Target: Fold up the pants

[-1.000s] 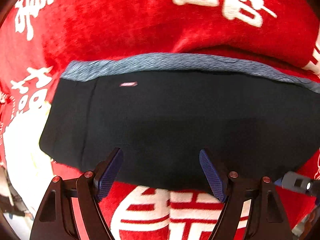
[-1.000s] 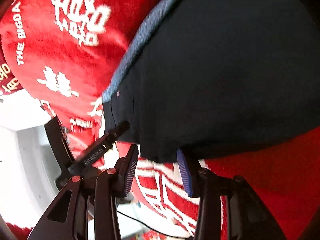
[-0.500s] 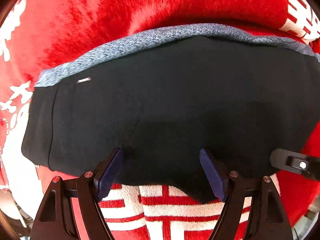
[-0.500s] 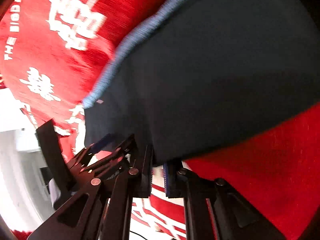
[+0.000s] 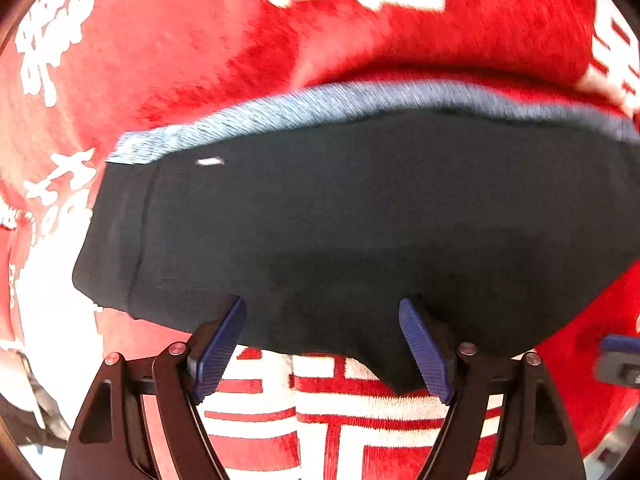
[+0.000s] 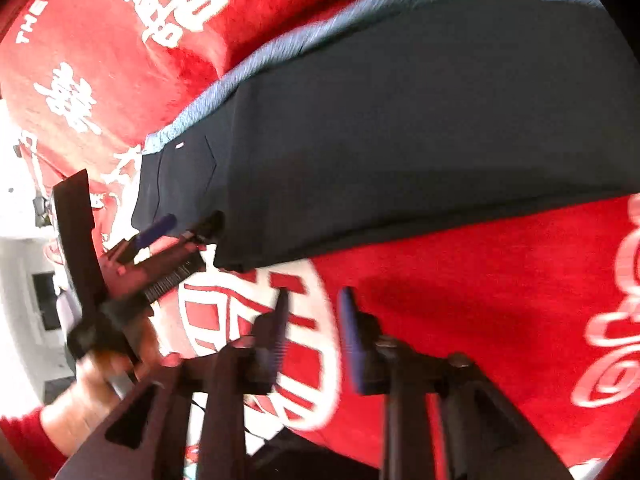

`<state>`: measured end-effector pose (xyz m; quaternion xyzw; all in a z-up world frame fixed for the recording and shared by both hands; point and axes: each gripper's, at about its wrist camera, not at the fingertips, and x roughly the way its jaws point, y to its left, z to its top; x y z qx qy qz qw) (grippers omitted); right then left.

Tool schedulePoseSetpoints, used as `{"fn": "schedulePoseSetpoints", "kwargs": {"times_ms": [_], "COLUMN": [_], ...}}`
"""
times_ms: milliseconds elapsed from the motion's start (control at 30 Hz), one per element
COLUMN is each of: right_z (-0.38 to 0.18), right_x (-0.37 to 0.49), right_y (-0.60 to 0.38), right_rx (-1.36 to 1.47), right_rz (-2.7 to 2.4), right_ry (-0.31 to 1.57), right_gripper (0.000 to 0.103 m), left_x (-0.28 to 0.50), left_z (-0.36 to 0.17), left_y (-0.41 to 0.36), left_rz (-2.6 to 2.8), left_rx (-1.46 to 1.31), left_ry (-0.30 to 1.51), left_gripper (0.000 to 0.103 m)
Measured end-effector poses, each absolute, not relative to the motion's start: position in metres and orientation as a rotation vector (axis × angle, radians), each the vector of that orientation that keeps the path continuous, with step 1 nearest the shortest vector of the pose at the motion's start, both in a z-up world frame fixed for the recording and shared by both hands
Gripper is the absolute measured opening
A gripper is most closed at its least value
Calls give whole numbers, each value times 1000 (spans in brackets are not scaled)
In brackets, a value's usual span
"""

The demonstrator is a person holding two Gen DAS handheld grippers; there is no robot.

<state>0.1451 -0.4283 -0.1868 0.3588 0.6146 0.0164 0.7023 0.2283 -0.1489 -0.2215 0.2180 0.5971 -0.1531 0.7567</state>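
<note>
The dark navy pants [image 5: 352, 216] lie folded on a red blanket [image 5: 200, 52], with a blue-grey waistband [image 5: 320, 100] along the far edge. My left gripper [image 5: 322, 344] is open, its blue pads on either side of the near fold edge. In the right wrist view the pants [image 6: 400, 128] lie ahead. My right gripper [image 6: 314, 328] is open and empty, pulled back over the blanket [image 6: 480, 288], clear of the cloth. The left gripper [image 6: 176, 232] shows there at the pants' near corner.
The red blanket has white characters and a round white emblem [image 6: 256, 340] under the grippers. A hand [image 6: 104, 376] in a red sleeve holds the left gripper. A white floor and furniture [image 6: 24, 280] lie beyond the blanket's left edge.
My right gripper was shut on the pants' edge half a second ago; it has let go, opened and pulled back. My left gripper stays open at the fold edge.
</note>
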Motion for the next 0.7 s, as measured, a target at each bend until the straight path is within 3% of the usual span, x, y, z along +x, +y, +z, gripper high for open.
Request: {"fn": "schedulePoseSetpoints", "kwargs": {"times_ms": [167, 267, 333, 400, 700], "right_z": [-125, -88, -77, -82, -197], "right_x": [138, 155, 167, 182, 239], "right_y": [-518, -562, -586, -606, -574], "right_rx": [657, 500, 421, 410, 533], "right_rz": [-91, -148, -159, -162, -10], "right_ry": [1290, 1253, 1242, 1249, 1302], "right_gripper": [56, 41, 41, 41, 41], "left_x": [254, 268, 278, 280, 282], "left_z": [-183, -159, -160, -168, -242], "left_y": [-148, -168, -183, -206, -303], "left_rz": [-313, -334, -359, -385, -368], "left_rx": [435, 450, 468, 480, 414], "left_ry": [1250, 1199, 1181, 1192, 1273], "left_gripper": [80, 80, 80, 80, 80]}}
